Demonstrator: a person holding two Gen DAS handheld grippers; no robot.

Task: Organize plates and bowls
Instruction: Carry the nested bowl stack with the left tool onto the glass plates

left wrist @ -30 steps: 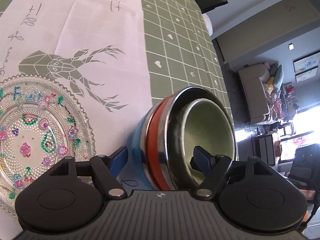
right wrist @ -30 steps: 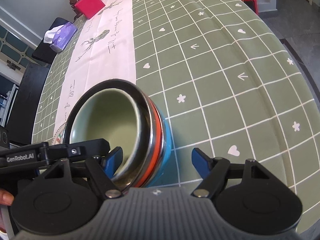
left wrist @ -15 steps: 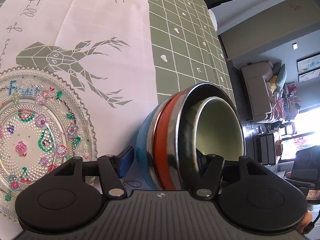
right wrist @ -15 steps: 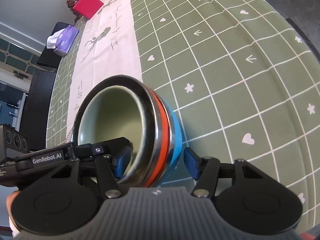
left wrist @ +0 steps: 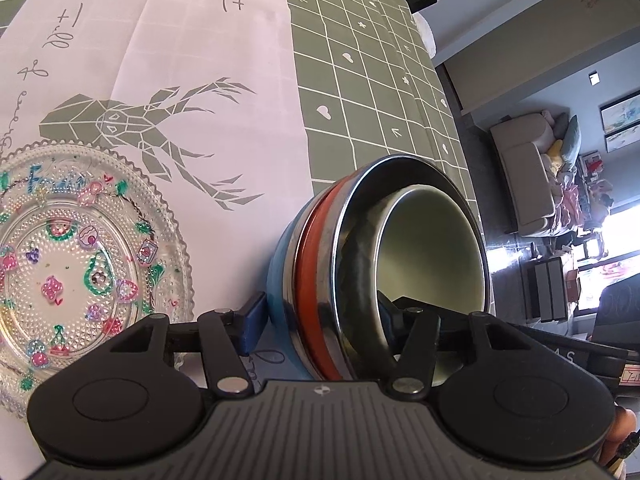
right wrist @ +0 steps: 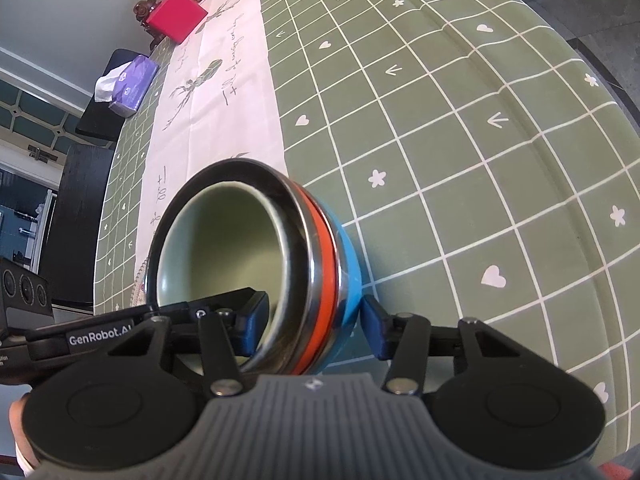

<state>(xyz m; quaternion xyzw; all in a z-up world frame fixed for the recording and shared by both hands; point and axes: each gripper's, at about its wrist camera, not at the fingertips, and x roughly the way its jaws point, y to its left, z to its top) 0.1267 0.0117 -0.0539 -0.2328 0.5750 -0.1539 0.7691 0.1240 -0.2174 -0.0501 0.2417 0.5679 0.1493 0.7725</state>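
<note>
A nested stack of bowls (left wrist: 340,272) has a blue one outermost, then an orange one, a steel one, and a pale green one (left wrist: 432,248) innermost. My left gripper (left wrist: 320,320) is shut across the stack's wall, one finger outside the blue bowl and one inside the rim. My right gripper (right wrist: 308,320) is shut on the same stack (right wrist: 280,264) from the opposite side, one finger inside and one on the blue wall. The stack appears tilted in both views. A patterned glass plate (left wrist: 72,264) lies flat to the left.
The table has a green checked cloth (right wrist: 460,140) with a white deer-print runner (left wrist: 180,80) down its middle. A red box (right wrist: 176,20) and a purple tissue pack (right wrist: 128,84) stand at the far end. The table edge runs along the right in the left wrist view.
Both grippers have closed from open onto the wall of the bowl stack. The stack sits a little closer in both views.
</note>
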